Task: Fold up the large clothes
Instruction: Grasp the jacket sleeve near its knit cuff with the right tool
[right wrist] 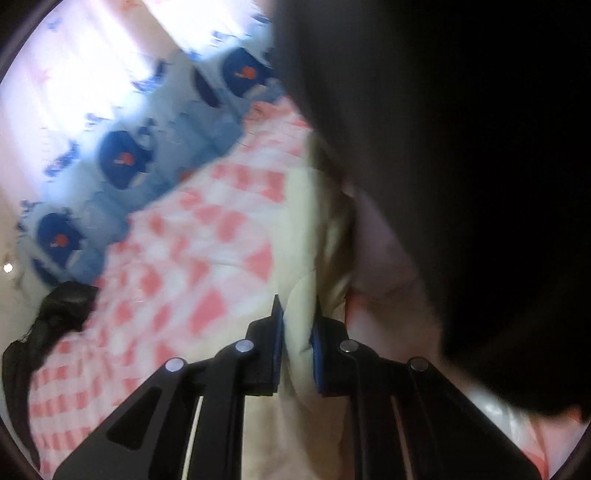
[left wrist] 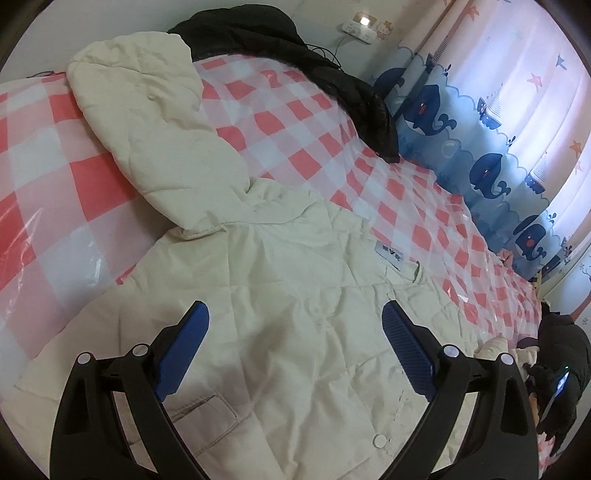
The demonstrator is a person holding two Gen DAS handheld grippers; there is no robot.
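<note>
A cream padded hooded coat (left wrist: 258,295) lies spread on a bed covered with a red and white checked sheet (left wrist: 295,122). Its hood (left wrist: 147,122) points to the far left. My left gripper (left wrist: 295,317) hovers open and empty over the coat's body, near a pocket flap and a snap button. In the blurred right wrist view, my right gripper (right wrist: 297,317) is shut on a fold of the cream coat (right wrist: 299,229) and holds it lifted above the bed. A dark shape, likely the person's sleeve (right wrist: 461,147), hides the right half of that view.
A black jacket (left wrist: 332,74) lies along the bed's far edge, also seen in the right wrist view (right wrist: 55,314). Whale-print curtains (left wrist: 480,147) hang beyond the bed. A wall socket with a night light (left wrist: 360,26) is at the back. The other gripper hand (left wrist: 561,369) is at right.
</note>
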